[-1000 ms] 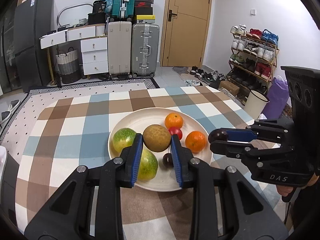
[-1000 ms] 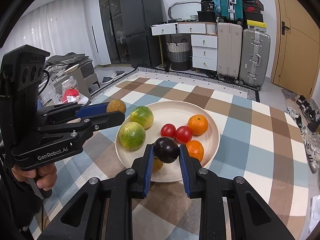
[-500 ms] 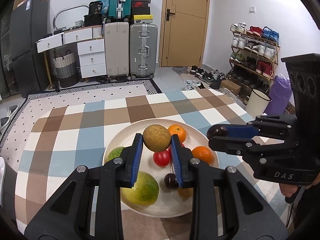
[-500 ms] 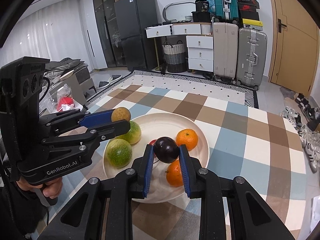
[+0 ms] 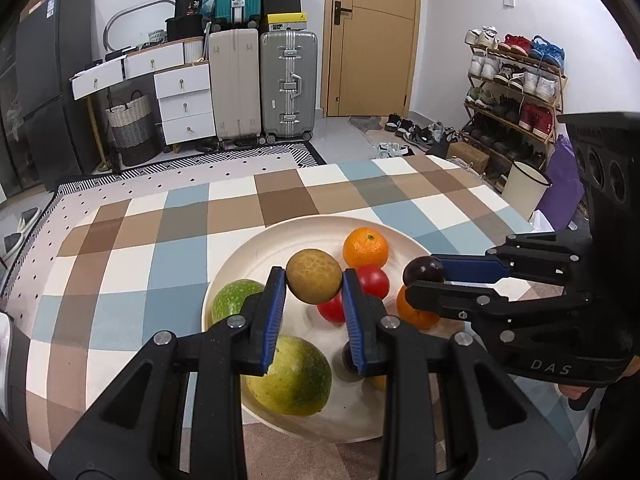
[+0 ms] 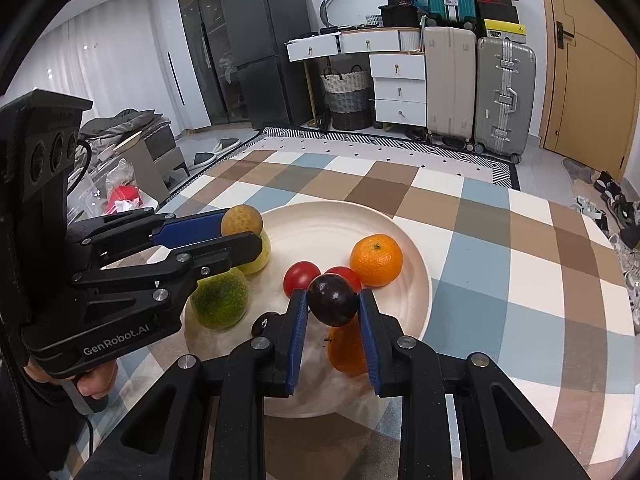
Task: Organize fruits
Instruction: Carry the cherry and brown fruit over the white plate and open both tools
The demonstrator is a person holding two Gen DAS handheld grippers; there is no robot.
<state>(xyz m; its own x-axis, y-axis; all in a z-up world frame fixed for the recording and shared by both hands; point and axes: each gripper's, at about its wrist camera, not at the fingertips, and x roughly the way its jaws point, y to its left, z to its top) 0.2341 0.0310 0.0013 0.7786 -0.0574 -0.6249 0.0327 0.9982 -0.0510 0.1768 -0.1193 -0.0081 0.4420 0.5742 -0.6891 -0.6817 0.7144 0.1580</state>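
Two fruits up over the plate point(image 5: 240, 280)

My left hand-held gripper point(image 5: 314, 300) squeezes the brown fruit point(image 5: 314, 276) and my right hand-held gripper point(image 6: 333, 312) squeezes the dark plum point(image 6: 333, 300); both look round, slippery, so I pinch their middles softly.

Checked tablecloth point(image 5: 160, 240) over table. Behind: white drawer unit point(image 5: 184, 104), two upright suitcases point(image 5: 260, 84), wooden door point(image 5: 372, 36), shoe rack point(image 5: 516, 84), woven basket point(image 6: 348, 96), dark refrigerator point(image 6: 264, 48).
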